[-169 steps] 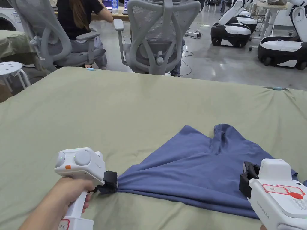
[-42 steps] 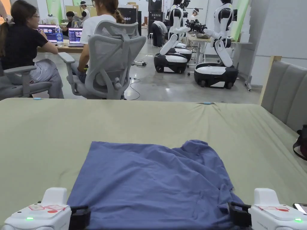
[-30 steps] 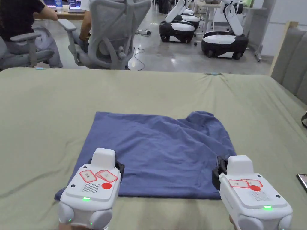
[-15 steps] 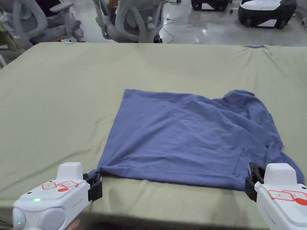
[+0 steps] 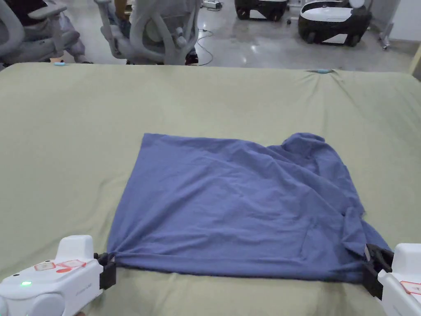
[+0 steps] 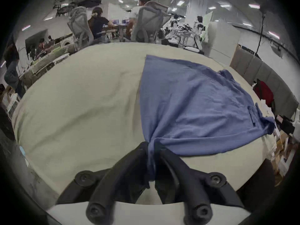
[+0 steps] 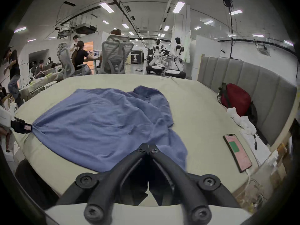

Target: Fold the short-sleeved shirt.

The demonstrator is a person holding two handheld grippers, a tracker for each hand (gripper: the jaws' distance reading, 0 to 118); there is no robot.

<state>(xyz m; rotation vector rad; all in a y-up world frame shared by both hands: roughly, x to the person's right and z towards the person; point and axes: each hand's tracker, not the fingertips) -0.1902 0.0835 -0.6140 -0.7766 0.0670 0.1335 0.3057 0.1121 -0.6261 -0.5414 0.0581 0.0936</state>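
Note:
A blue short-sleeved shirt (image 5: pixel 234 205) lies spread on the olive-green bed sheet (image 5: pixel 205 98), its collar end at the far right and wrinkles across its middle. My left gripper (image 5: pixel 107 260) is shut on the shirt's near left corner; in the left gripper view the cloth (image 6: pixel 194 101) bunches between the jaws of the left gripper (image 6: pixel 151 145). At the near right corner my right gripper (image 5: pixel 371 257) is shut on the shirt's edge; the right gripper view has the jaws of the right gripper (image 7: pixel 148 146) pressed together over the blue fabric (image 7: pixel 103 123). The near hem runs stretched between the two grippers.
A phone (image 7: pixel 237 152) lies on the sheet right of the shirt. A red bag (image 7: pixel 233 98) and white cloth (image 7: pixel 241 121) rest by the grey headboard (image 7: pixel 253 82). Beyond the bed's far edge stand grey office chairs (image 5: pixel 160 29) with seated people, and wheeled robots (image 5: pixel 333 20).
Both grippers have pulled the shirt's near corners toward the bed's near edge and apart, stretching the hem. The head camera has shifted, so the shirt sits more to the left.

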